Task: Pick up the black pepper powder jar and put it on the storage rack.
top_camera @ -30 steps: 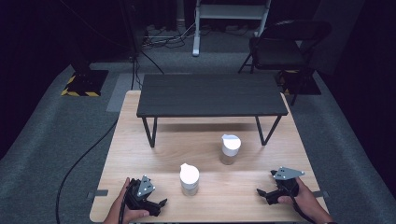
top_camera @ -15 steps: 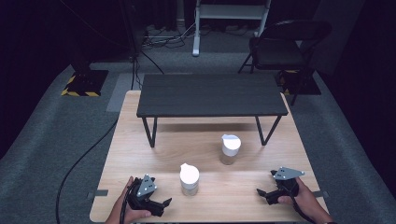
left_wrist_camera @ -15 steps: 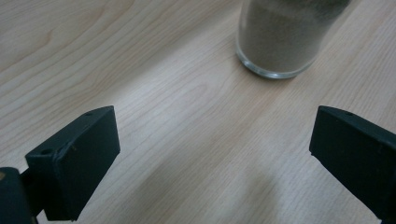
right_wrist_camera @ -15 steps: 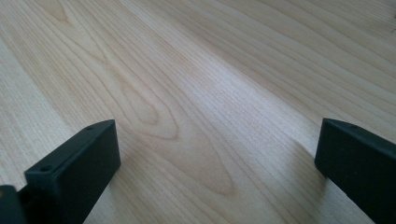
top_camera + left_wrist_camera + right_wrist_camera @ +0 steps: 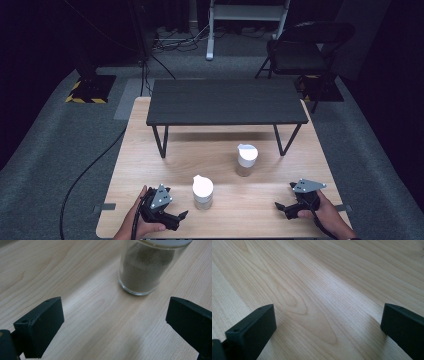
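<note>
1. At a wooden table [image 5: 150, 150], the left gripper [image 5: 176, 216] sits low with its jaws spread wide and empty, aimed at the near jar [image 5: 202, 191] just beside it. In the left gripper view the jar [image 5: 147, 267] stands upright ahead of the jaws and a little to the right, not between them.

2. The right gripper [image 5: 281, 207] rests near the front edge, its jaws also released and holding nothing, well apart from the far jar [image 5: 246, 160], which stands in front of the dark bench [image 5: 225, 102].

3. Risk: the near jar looks tall and narrow, so a jaw that meets it off-centre could likely push it along or tip it rather than close round it. The cause would be the current offset between jaws and jar.

4. Risk: a grip taken high, at the white lid [image 5: 202, 184], may slip or loosen the lid; the glass wall below looks smooth.

5. Hard to make out: the jar's top is cut off in the left gripper view, and whether either lid is fastened cannot be told. The brownish fill looks granular, but what it is stays unclear.

6. The right gripper view shows bare wood grain between the jaws.
</note>
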`<action>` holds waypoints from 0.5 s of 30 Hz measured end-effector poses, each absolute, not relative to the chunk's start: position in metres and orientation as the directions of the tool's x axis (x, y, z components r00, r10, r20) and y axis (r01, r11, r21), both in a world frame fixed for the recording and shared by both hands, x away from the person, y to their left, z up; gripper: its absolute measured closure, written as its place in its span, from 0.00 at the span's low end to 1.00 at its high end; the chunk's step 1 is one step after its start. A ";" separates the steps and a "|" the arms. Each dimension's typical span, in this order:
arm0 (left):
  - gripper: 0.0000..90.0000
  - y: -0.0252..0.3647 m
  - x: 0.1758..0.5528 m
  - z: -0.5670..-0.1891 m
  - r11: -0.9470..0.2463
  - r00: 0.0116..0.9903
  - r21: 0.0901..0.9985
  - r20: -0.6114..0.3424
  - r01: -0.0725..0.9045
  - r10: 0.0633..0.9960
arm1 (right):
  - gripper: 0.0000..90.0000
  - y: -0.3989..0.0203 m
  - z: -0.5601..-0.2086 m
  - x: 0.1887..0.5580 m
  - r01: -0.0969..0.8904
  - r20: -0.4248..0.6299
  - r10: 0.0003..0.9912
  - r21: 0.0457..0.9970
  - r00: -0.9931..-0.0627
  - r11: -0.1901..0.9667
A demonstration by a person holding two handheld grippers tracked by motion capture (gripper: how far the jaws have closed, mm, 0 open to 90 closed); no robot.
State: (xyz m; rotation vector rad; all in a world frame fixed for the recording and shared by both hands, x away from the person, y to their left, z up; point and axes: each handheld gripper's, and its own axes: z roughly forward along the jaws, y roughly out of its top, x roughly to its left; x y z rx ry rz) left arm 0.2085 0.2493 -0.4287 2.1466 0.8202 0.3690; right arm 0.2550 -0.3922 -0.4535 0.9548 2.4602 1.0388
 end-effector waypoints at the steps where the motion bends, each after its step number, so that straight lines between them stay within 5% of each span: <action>1: 0.02 0.248 0.209 -0.428 -0.476 0.750 0.767 -0.010 0.430 0.661 | 0.00 -0.392 -0.453 0.255 0.461 -0.020 0.681 0.722 -0.732 0.516; 15: 0.02 0.233 0.218 -0.421 -0.479 0.778 0.784 -0.007 0.394 0.628 | 0.00 -0.392 -0.454 0.255 0.460 -0.020 0.681 0.722 -0.732 0.516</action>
